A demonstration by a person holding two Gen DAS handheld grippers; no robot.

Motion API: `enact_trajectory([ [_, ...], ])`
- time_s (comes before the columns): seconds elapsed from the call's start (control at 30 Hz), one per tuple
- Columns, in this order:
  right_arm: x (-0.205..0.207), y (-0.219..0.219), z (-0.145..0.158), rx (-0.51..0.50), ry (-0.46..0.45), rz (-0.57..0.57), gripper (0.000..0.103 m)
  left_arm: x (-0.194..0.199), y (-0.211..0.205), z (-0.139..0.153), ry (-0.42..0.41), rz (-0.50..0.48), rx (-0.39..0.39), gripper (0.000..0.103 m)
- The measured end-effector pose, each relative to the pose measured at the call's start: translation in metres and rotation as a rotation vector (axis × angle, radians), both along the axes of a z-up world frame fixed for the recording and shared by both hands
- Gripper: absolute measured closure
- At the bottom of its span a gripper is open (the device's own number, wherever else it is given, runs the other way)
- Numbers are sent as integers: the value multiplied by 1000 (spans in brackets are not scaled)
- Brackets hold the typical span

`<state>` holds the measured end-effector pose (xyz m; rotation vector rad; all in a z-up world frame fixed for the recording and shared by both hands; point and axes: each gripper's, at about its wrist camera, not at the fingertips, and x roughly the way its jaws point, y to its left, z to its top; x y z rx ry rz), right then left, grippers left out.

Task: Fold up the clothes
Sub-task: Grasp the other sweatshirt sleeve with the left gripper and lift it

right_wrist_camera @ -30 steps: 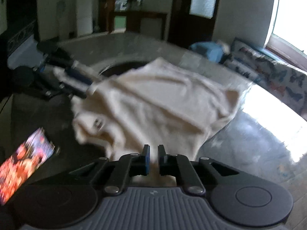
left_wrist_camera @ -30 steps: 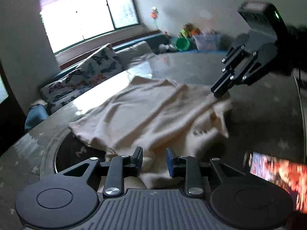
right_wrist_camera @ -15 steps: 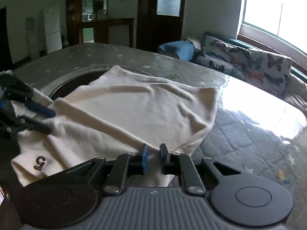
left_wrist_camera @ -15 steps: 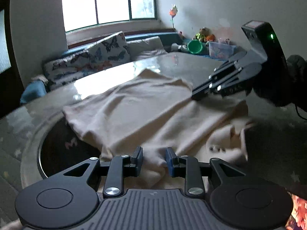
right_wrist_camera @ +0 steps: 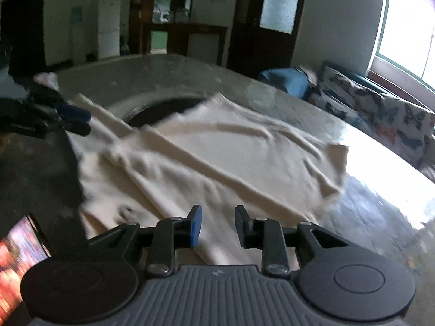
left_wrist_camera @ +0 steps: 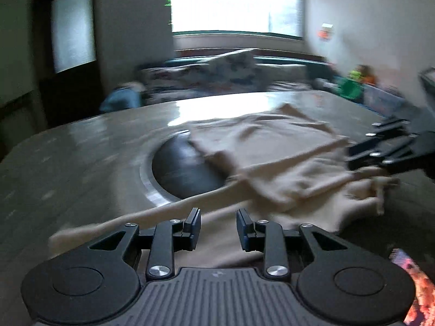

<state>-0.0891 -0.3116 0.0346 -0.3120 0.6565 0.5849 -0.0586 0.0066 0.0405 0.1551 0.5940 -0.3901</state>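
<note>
Left gripper [left_wrist_camera: 218, 226]: black linkage arms on two round black discs, silver screw heads at the pivots, ribbed grey housing between the discs (small pale logo at its top edge). Blue pads on the finger tips [left_wrist_camera: 193, 224]. Right gripper [right_wrist_camera: 217, 225]: same build, same grey ribbed housing, blue pad clearest on the near finger [right_wrist_camera: 196, 225].

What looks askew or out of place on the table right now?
The cream garment lies crooked and rumpled, its folded layers misaligned, with one corner overhanging the dark round recess in the table. A lit phone sits near the garment's edge.
</note>
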Motion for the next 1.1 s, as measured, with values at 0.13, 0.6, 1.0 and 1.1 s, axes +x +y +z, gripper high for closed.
enact_trajectory([
  [0.13, 5, 31, 5, 50, -18, 64, 76, -6, 32, 3, -5, 212, -6, 60],
  [0.6, 9, 79, -9, 50, 20, 127, 77, -8, 81, -14, 47, 511, -40, 57],
  [1.0, -3, 64, 3, 80, -3, 120, 71, -5, 93, -17, 64, 627, -76, 51],
  [1.1, -5, 54, 6, 94, -4, 101, 71, -4, 92, -15, 67, 604, -96, 80],
])
